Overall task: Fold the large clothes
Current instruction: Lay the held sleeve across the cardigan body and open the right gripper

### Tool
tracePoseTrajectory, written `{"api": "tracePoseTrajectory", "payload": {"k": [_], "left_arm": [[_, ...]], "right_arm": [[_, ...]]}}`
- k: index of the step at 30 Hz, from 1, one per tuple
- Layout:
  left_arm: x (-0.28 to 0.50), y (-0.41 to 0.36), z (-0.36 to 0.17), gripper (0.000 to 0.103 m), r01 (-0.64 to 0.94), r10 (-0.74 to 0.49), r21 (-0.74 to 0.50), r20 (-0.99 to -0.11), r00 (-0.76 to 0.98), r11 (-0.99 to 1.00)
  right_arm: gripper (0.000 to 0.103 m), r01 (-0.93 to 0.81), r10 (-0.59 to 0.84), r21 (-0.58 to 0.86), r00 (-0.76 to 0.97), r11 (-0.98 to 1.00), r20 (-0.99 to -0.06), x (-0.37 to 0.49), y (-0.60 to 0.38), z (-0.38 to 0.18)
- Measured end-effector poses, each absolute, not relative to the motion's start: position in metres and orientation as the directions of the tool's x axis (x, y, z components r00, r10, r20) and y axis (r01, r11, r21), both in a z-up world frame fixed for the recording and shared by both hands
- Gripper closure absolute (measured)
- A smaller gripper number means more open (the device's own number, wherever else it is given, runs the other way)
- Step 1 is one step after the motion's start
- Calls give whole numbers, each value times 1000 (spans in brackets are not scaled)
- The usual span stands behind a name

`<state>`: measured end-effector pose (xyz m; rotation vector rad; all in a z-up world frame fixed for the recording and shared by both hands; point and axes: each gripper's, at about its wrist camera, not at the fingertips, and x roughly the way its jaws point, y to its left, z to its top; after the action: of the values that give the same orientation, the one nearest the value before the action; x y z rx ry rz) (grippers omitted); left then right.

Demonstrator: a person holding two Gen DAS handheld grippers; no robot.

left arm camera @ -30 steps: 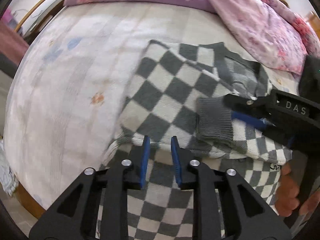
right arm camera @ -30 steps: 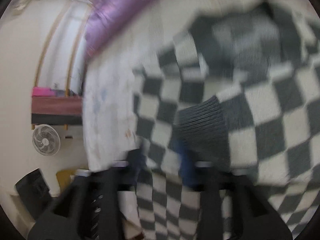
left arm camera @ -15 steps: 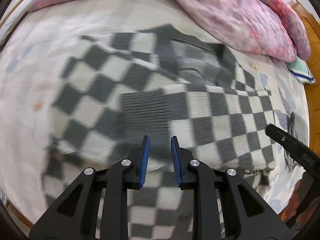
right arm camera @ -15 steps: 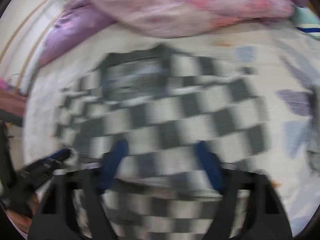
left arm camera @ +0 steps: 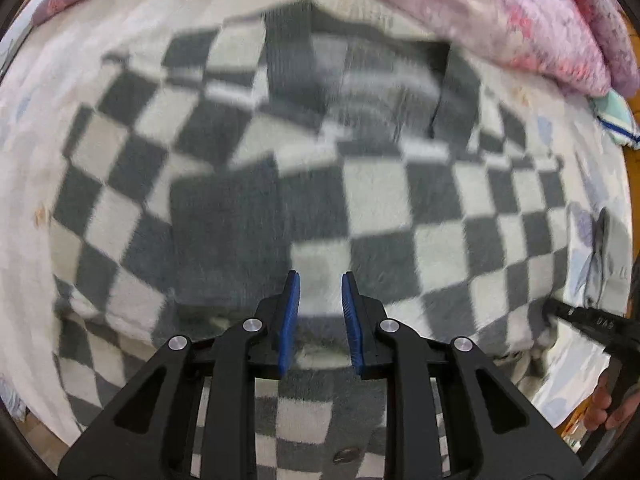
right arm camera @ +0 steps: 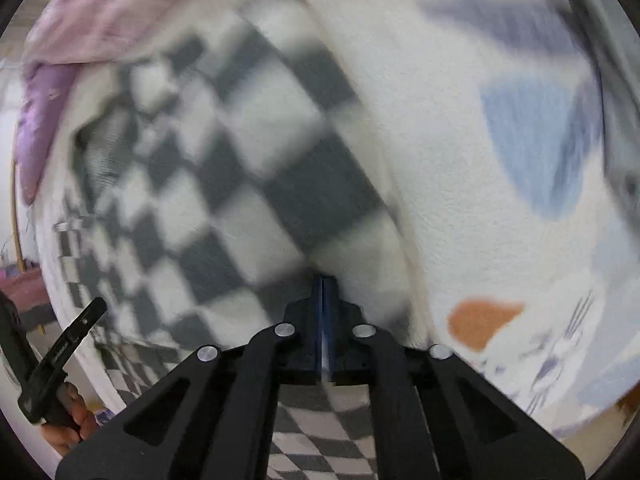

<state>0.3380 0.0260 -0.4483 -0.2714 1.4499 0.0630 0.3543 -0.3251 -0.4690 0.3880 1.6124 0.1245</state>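
Sleeve cuff now folded across grey-and-white checkered sweater [left arm camera: 384,216].

Fuzzy knit checkered sweater [left arm camera: 384,216] (matt) on soft cloth bedsheet [right arm camera: 460,208].

Sweater [left arm camera: 360,208] spread on bed [left arm camera: 28,184]; quilt [left arm camera: 520,12] behind; right gripper [right arm camera: 325,280] seemingly at sweater's edge.

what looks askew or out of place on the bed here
Nothing is damaged or spilled. The grey-and-white checkered knit sweater lies partly folded on the pale patterned bedsheet, its lower part hanging unfolded over the bed's near edge. A rumpled pink floral quilt sits heaped behind it.
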Motion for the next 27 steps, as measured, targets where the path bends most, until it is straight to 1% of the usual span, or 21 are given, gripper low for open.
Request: {"api": "tracePoseTrajectory", "payload": {"k": [2,4,5,6,8,11,14,16,20,21,23,24,26,27], "left_arm": [[349,27,-447,80,-200,-118,-142,-984,131,969],[366,27,-462,80,-196,-103,-121,-989,103,973],[371,28,-471,80,-197,-119,-132,-990,80,971],[377,29,-482,80,-202,-136,-146,-989,59,968],[381,29,-492,80,-194,-138,-149,-988,70,970],[378,29,-490,80,-171,-141,-154,-986,85,973],[365,33,-480,79,-177,-149,-159,-986,70,971],[351,35,-474,79,-180,-148,-153,-988,44,972],[324,39,-480,80,-215,-160,-159,-987,16,964],[319,39,-479,80,-227,-156,-159,-987,32,961],[313,43,-483,80,-276,-164,-174,-985,57,945],[314,45,-485,80,-293,-169,-179,-984,60,939],[318,47,-490,80,-290,-166,-179,-984,67,940],[319,47,-490,80,-283,-164,-178,-984,70,943]], "right_arm": [[100,101,259,261,33,960,-965,376,-319,-452],[100,87,217,222,70,971,-974,413,-320,-455],[100,90,207,213,70,973,-976,425,-321,-461],[101,74,201,204,45,976,-979,446,-320,-476],[103,56,174,174,-3,983,-985,474,-316,-498],[103,24,168,167,-63,986,-984,486,-315,-508],[103,94,209,198,-123,976,-970,473,-325,-496],[103,76,234,224,-193,972,-953,444,-327,-484],[103,1,185,195,-334,981,-924,369,-326,-489],[103,-11,179,193,-321,981,-930,350,-324,-492],[103,-41,169,183,-224,982,-960,334,-319,-493],[103,-17,173,180,-206,983,-963,332,-319,-494],[103,87,208,195,-198,977,-958,334,-326,-498],[103,101,213,196,-201,975,-956,336,-321,-500]]}}
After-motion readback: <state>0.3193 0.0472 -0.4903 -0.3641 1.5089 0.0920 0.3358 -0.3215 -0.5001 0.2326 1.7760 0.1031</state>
